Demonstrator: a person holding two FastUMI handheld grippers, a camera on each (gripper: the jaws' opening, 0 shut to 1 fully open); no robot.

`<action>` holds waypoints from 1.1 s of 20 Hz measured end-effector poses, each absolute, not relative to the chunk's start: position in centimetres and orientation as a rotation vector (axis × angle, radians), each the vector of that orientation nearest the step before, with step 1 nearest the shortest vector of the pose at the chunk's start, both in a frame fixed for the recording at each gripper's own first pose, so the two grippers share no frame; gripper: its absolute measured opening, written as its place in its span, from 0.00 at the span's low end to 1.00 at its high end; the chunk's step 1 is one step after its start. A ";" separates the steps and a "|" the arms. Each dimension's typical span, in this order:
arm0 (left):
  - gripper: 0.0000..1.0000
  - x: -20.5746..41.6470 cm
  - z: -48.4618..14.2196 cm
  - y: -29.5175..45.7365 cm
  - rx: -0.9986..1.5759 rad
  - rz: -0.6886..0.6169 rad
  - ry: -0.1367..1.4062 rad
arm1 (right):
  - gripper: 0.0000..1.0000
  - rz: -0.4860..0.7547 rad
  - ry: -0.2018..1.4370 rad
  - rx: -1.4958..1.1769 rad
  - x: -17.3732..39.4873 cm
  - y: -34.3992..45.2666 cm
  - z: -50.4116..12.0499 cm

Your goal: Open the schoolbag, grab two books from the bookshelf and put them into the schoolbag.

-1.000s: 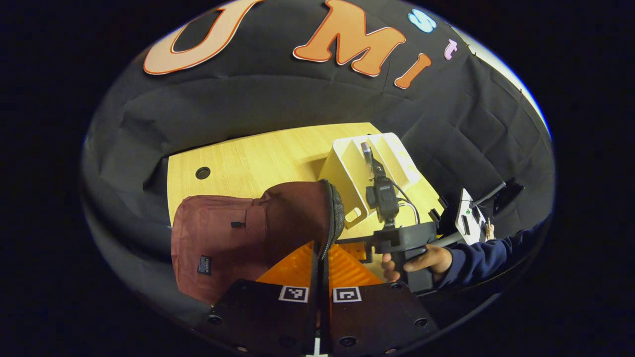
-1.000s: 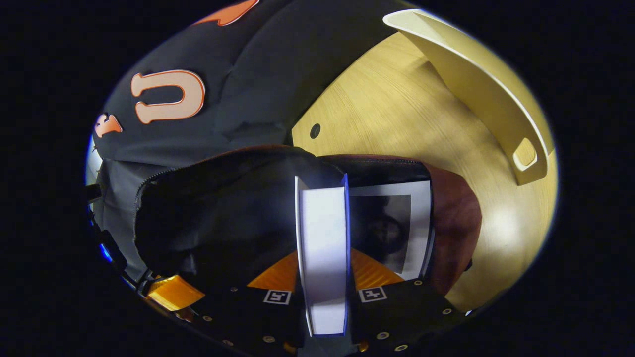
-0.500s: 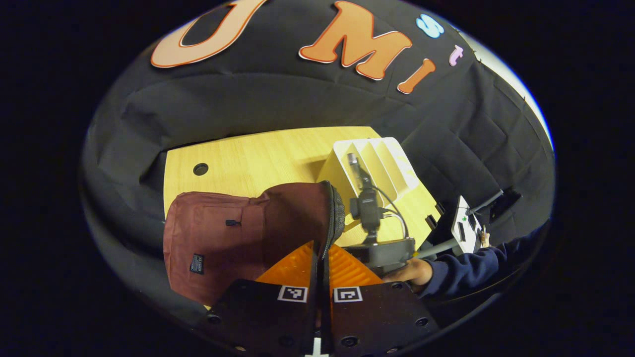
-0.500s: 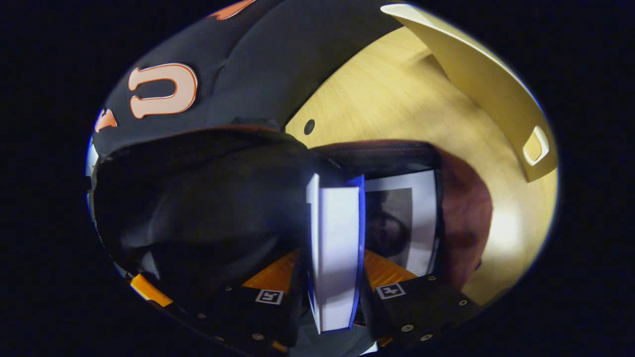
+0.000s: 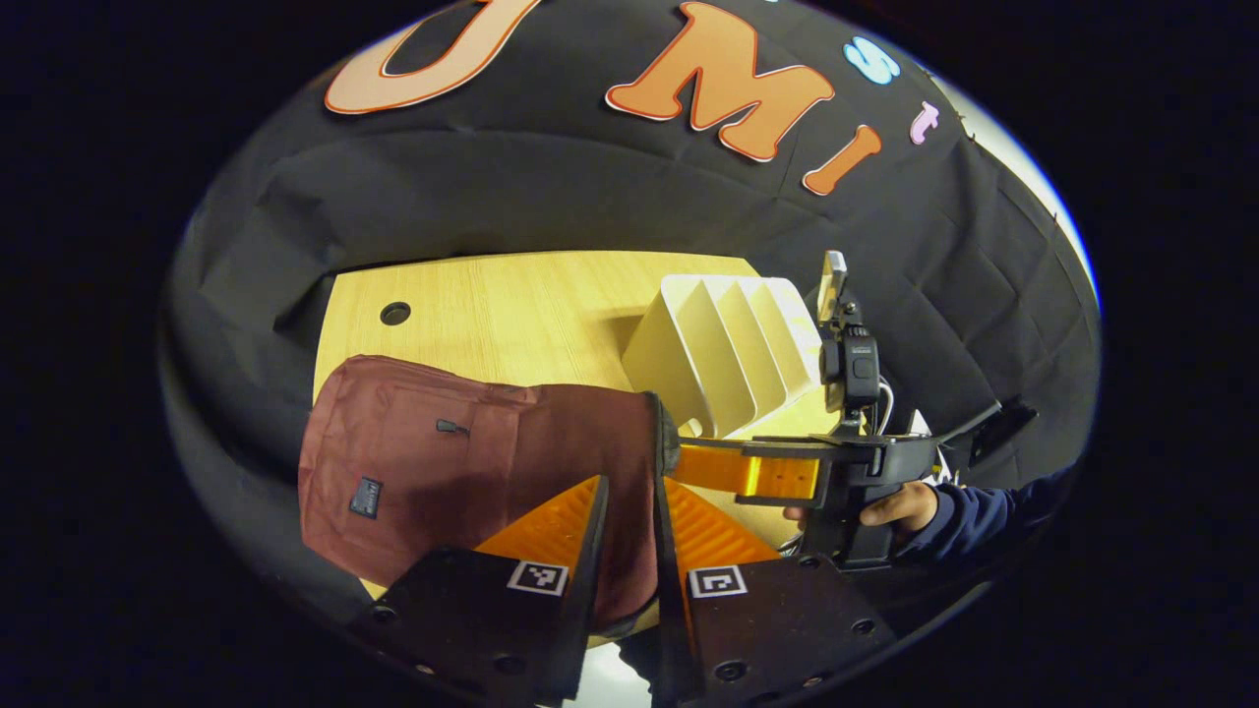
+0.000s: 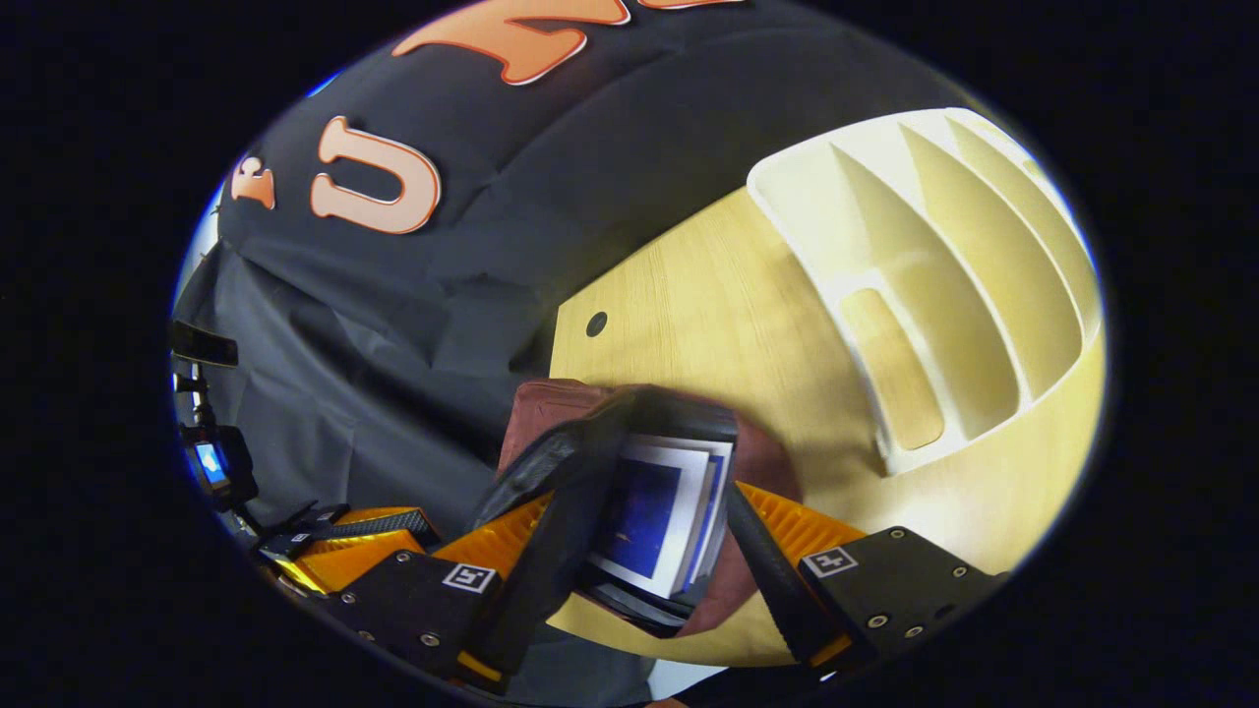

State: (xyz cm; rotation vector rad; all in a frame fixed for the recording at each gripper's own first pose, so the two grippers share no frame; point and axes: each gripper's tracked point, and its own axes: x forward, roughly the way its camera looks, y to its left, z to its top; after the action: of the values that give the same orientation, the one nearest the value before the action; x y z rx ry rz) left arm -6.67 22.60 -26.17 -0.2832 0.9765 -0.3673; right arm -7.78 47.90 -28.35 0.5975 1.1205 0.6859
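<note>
The right tongs point(image 6: 639, 551) have released the books point(image 6: 659, 521) into the schoolbag point(image 5: 472, 472); left tongs point(image 5: 629, 521) parted.

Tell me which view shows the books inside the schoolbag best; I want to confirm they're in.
The right gripper view: it looks into the schoolbag's open mouth, where the books sit between the open right tongs. The left gripper view shows the bag's maroon outside, not the books.

light: bright overhead | table point(image 6: 748, 295) glare, soft shadows | fisheye edge warp | focus sharp
</note>
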 end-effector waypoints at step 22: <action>0.95 -2.5 -17.2 0.0 -0.003 0.095 0.503 | 0.97 0.560 0.475 0.309 6.2 19.4 -13.2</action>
State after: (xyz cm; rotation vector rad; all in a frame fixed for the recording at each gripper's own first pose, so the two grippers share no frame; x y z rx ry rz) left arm -2.47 -0.01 -17.22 -0.0028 0.5030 0.0949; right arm 6.22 19.43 -13.22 0.3094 0.4749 0.5599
